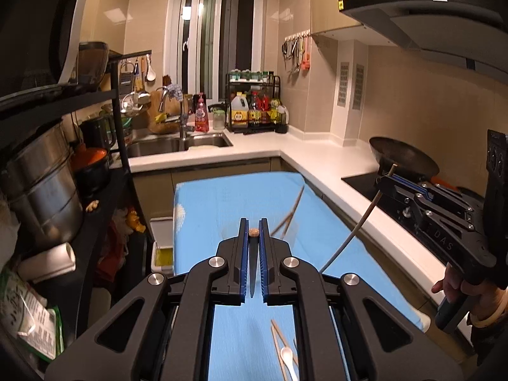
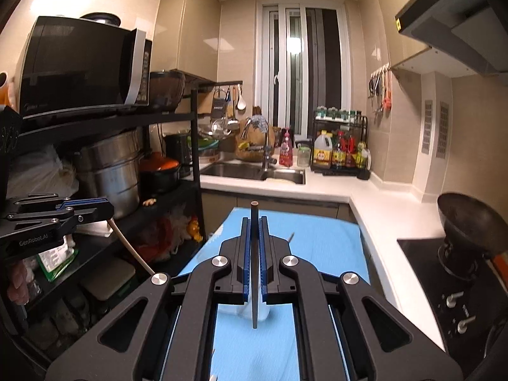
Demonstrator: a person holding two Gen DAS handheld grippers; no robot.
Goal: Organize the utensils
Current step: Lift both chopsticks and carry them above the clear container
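Left wrist: wok (image 1: 403,155) beside counter (image 1: 320,162)

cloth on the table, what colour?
Light blue cloth, plain apart from a pale print at its left edge; left wrist view shows it best.

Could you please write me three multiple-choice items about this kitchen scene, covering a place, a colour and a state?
1. Where does the white spoon lie?
A. In the sink
B. On the cloth
C. In the pan

2. What colour is the cloth on the table?
A. Blue
B. Red
C. Green

3. How do the left tongs stand?
A. Wide open and empty
B. Shut on a spoon
C. Shut on a chopstick

Answers:
1 B: the left wrist view shows the spoon on the cloth, beside loose chopsticks, below the tongs.
2 A: the cloth is light blue in both views.
3 C: a thin dark stick with a round end sits clamped between the blue pads.
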